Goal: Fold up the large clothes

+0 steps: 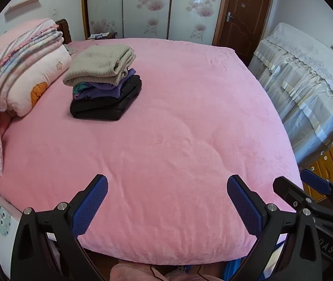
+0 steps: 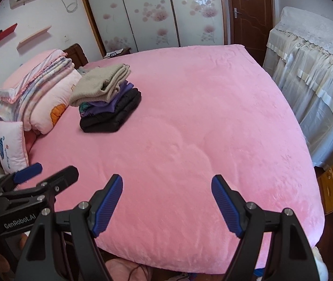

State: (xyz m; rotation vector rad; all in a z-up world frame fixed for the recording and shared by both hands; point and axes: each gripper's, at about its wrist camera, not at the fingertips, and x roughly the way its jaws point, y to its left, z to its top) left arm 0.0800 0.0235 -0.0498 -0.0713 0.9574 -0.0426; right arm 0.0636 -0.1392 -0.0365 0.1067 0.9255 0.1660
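The bed (image 1: 178, 121) fills my view, its pink cover bare except toward the headboard end. There a stack (image 1: 105, 84) of folded clothes sits just beside the quilts (image 1: 26, 70): beige on top, purple under it, black at the bottom. Over the bed's near edge my left gripper (image 1: 167, 201) and right gripper (image 2: 166, 201) both stand wide, with nothing between the pads. I judge I am between garments. Next I need another unfolded piece, and none lies on the bed.
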